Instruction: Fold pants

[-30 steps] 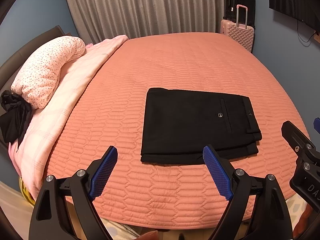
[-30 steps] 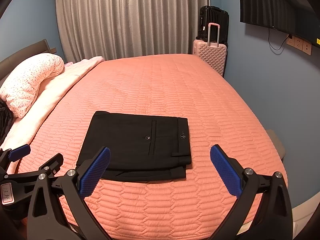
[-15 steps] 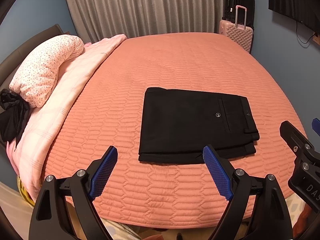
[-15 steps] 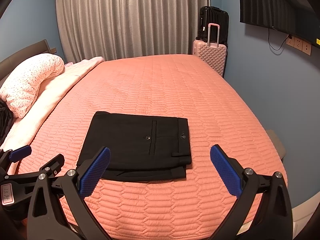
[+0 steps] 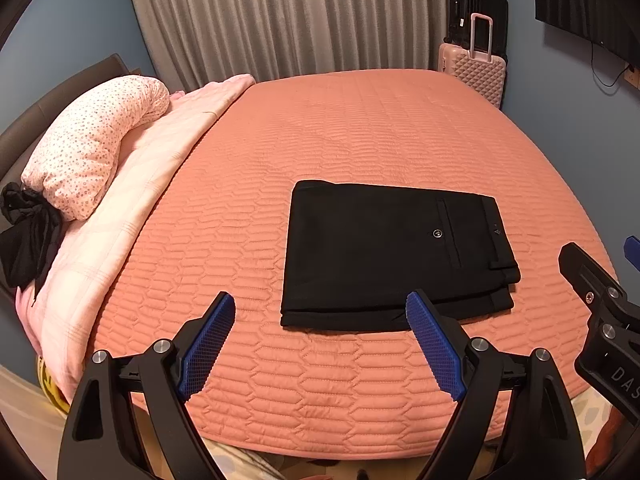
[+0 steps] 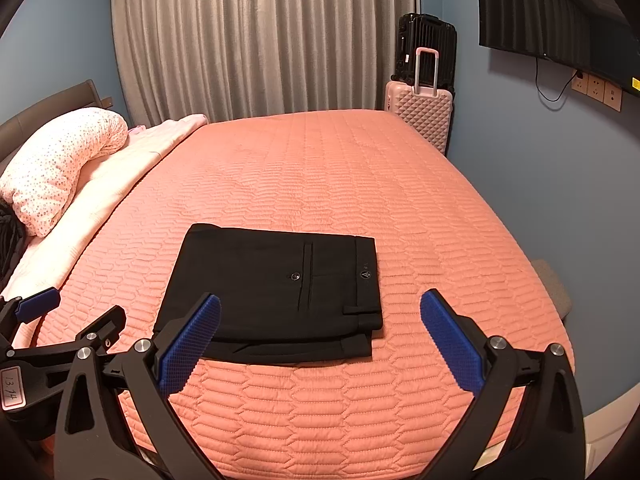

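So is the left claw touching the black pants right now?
Apart. In the right wrist view the left claw sits off to the side of the folded black pants, with bare bedspread between them.

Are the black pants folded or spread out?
Folded: the black pants lie as a compact stacked rectangle on the bed, layered edges showing.

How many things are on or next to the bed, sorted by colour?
Black: 3, pants, suitcase, bundle of cloth
Pink: 3, suitcase, pillow, blanket
Total: 6
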{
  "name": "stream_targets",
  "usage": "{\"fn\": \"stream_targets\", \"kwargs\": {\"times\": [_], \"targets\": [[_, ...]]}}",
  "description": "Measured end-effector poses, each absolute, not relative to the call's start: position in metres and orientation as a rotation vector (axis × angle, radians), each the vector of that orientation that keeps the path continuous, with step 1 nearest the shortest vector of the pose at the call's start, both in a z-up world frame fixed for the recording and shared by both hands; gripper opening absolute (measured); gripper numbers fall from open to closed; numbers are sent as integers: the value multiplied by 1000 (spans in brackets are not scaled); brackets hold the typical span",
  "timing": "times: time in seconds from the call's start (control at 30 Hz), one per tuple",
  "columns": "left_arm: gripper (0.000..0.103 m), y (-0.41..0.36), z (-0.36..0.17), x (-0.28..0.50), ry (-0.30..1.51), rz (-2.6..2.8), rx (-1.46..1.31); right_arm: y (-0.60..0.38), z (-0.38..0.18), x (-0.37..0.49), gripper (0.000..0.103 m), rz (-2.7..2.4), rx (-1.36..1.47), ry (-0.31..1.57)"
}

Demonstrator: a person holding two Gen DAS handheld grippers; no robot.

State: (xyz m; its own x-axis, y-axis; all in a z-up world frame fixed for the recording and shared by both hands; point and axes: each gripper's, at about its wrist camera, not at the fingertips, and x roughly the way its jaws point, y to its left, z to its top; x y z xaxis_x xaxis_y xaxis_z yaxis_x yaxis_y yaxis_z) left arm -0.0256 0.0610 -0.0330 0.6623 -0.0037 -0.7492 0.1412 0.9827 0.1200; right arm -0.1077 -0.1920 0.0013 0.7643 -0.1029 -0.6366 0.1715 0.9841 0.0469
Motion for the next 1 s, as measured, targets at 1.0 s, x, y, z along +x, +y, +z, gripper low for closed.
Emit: {"fn": "stream_targets", "kwargs": {"times": [1.0], "targets": [[86,62,-30,-25,840,-90,182,-192,3,-107,98,-151,109,679]]}}
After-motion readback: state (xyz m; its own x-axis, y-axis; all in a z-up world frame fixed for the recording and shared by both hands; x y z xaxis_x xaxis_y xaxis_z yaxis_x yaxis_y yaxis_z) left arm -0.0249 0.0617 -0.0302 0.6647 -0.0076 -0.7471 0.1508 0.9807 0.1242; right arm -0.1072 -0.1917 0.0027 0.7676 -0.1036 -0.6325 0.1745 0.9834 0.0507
